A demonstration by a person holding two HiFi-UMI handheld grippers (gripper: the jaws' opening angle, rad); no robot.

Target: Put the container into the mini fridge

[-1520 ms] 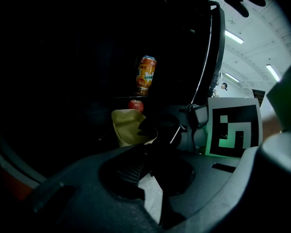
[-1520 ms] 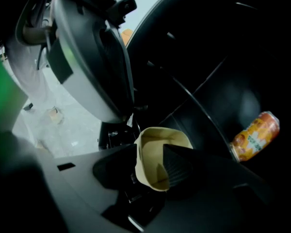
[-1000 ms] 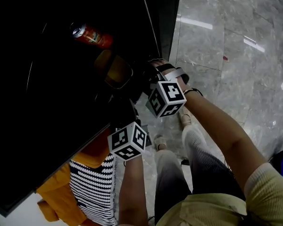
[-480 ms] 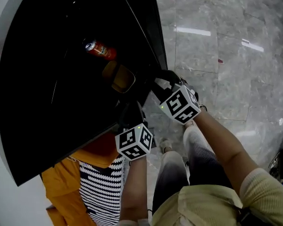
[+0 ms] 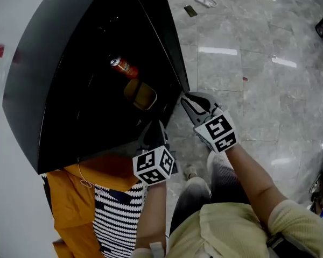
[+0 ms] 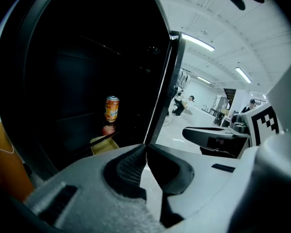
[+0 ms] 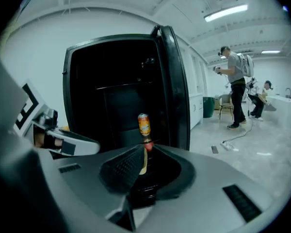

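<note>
The black mini fridge (image 5: 70, 90) stands with its door (image 5: 172, 36) swung wide. Inside it the amber container (image 5: 140, 94) rests on a shelf below an orange can (image 5: 124, 67). My right gripper (image 5: 187, 100) hovers just outside the fridge, right of the container; its jaws are closing with a thin gap and nothing between them. My left gripper (image 5: 153, 127) is shut and empty, in front of the fridge's lower edge. The left gripper view shows the can (image 6: 111, 108) and the container (image 6: 104, 144) beyond the meeting jaws. Ahead of the right gripper's jaws stands the can (image 7: 144, 124).
An orange bag (image 5: 75, 198) and a black-and-white striped cloth (image 5: 116, 219) lie beside the fridge at the lower left. Grey marble floor (image 5: 258, 63) spreads to the right, with a power strip (image 5: 207, 0) far off. A person (image 7: 235, 81) stands in the background.
The right gripper has drawn back out of the fridge, away from the container, and its jaws have narrowed. The head view has pulled back, so the whole fridge shows.
</note>
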